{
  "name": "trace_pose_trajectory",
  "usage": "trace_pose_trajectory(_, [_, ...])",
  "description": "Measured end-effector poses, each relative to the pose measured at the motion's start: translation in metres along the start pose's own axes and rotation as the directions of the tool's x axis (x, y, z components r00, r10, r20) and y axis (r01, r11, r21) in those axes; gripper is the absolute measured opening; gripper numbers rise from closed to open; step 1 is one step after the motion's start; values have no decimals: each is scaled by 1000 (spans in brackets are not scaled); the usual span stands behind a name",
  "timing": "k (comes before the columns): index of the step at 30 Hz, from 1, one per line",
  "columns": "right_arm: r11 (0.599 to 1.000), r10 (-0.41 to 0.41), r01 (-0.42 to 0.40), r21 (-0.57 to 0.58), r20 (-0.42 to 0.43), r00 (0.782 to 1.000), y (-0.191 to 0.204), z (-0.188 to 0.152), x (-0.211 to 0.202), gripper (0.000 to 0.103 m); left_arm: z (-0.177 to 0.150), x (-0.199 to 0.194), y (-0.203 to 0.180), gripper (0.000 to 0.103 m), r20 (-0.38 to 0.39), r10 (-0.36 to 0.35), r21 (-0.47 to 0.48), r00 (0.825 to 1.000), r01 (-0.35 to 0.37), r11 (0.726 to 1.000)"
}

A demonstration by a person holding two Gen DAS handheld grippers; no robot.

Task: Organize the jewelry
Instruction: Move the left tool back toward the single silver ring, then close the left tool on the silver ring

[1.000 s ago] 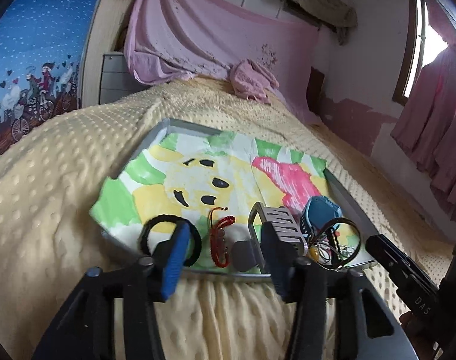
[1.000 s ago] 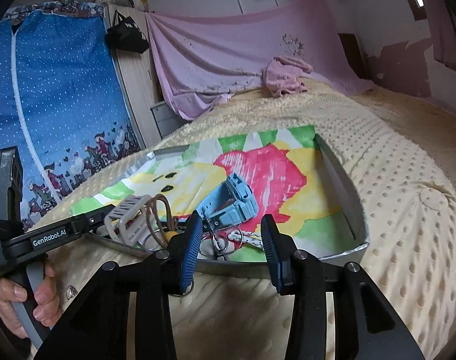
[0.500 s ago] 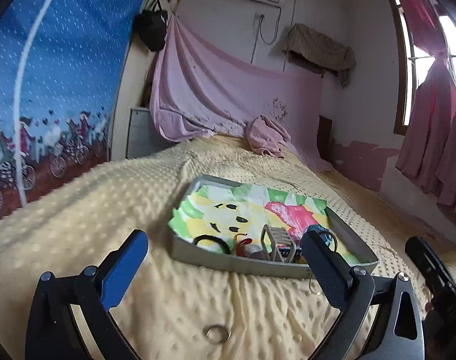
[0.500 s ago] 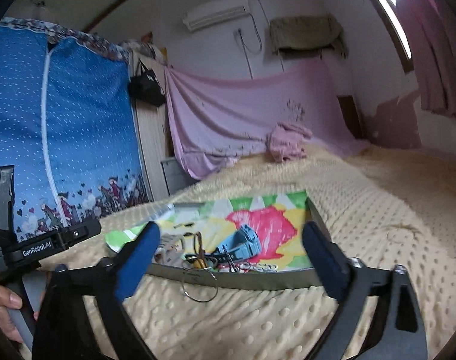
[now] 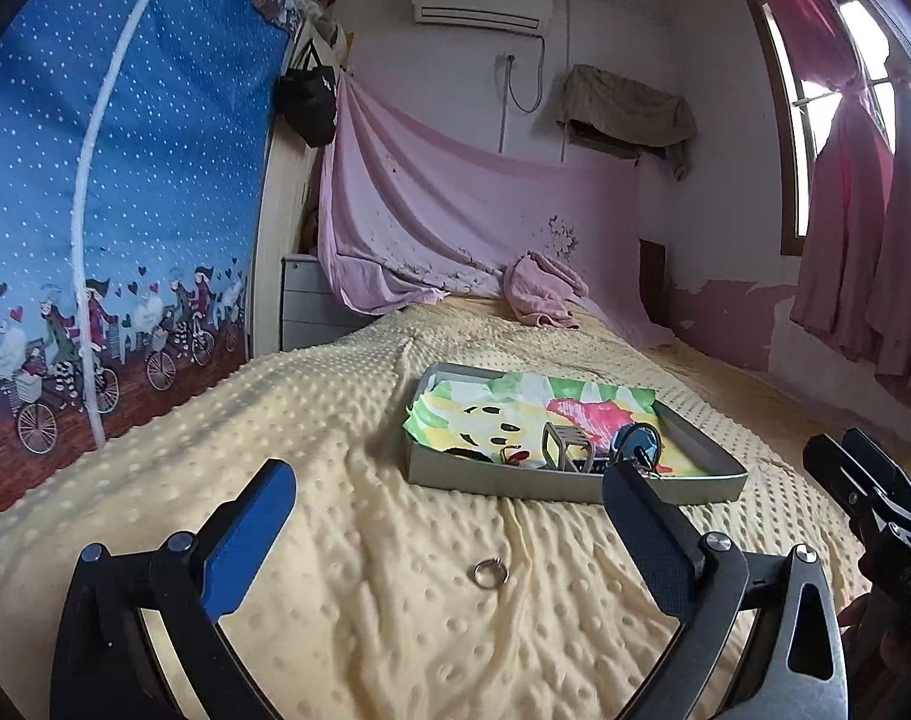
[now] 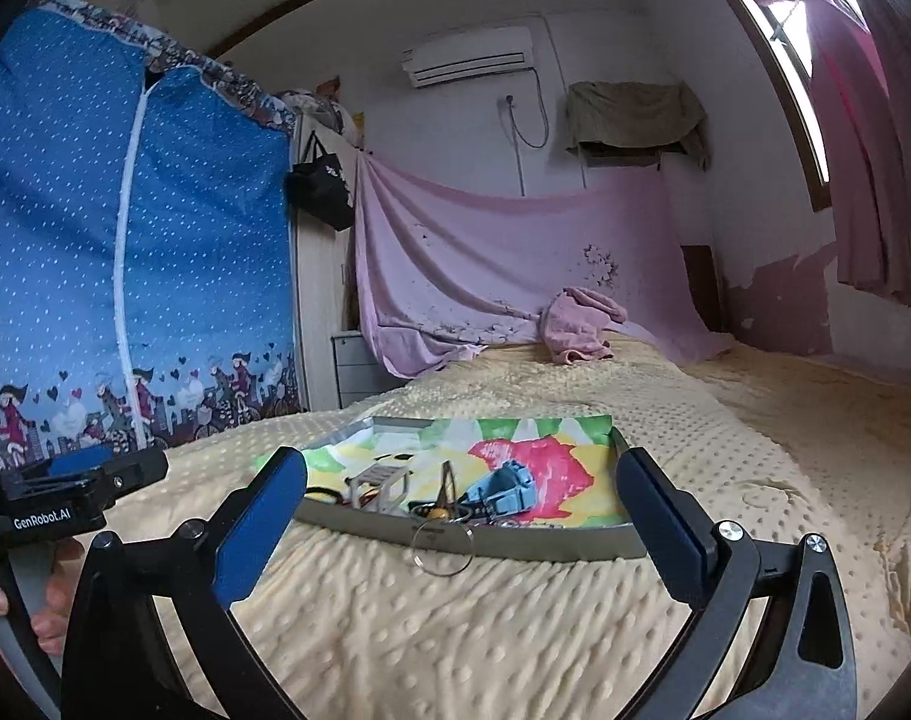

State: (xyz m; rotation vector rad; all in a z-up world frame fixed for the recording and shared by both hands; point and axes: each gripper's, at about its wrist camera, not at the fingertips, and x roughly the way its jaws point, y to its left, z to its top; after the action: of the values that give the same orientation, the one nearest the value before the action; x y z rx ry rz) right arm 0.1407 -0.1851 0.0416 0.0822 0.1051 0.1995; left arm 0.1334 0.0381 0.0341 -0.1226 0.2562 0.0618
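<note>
A grey tray (image 5: pixel 575 483) (image 6: pixel 473 534) lined with a colourful painted sheet sits on the yellow dotted bedspread. It holds a blue watch (image 6: pixel 506 492), a grey ribbed band (image 5: pixel 566 450) (image 6: pixel 380 483), a red bracelet (image 5: pixel 512 456) and other pieces. A small silver ring (image 5: pixel 490 573) lies on the bedspread in front of the tray. A thin wire hoop (image 6: pixel 442 547) leans against the tray's front wall. My left gripper (image 5: pixel 443 516) is open and empty, back from the tray. My right gripper (image 6: pixel 461 492) is open and empty too.
The bed runs back to a pink sheet on the wall, with a crumpled pink cloth (image 5: pixel 542 297) at its head. A blue patterned curtain (image 5: pixel 95 210) hangs at the left. Pink curtains (image 5: pixel 863 240) and a window are at the right.
Both grippers opened wide and pulled back and up from the tray. The tray now looks smaller and farther. The silver ring came into view on the bedspread.
</note>
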Motion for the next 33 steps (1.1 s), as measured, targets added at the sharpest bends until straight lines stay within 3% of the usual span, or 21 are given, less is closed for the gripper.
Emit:
trace_pose_trajectory(13, [999, -38, 38, -24, 32, 999, 15, -4, -27, 102, -15, -4, 6, 103, -36, 2, 3, 999, -2, 1000])
trace_pose_trajectory(18, [999, -32, 31, -27, -25, 999, 14, -6, -12, 101, -19, 14, 3, 103, -111, -17, 12, 994, 18, 1000])
trace_pose_trajectory(25, [1000, -16, 14, -14, -186, 982, 3, -13, 26, 101, -30, 42, -4, 102, -241, -32, 38, 970, 43, 998])
trace_pose_trajectory(33, [999, 37, -23, 46, -336, 941, -12, -29, 65, 101, -34, 71, -14, 70, -327, -87, 51, 941, 109, 993])
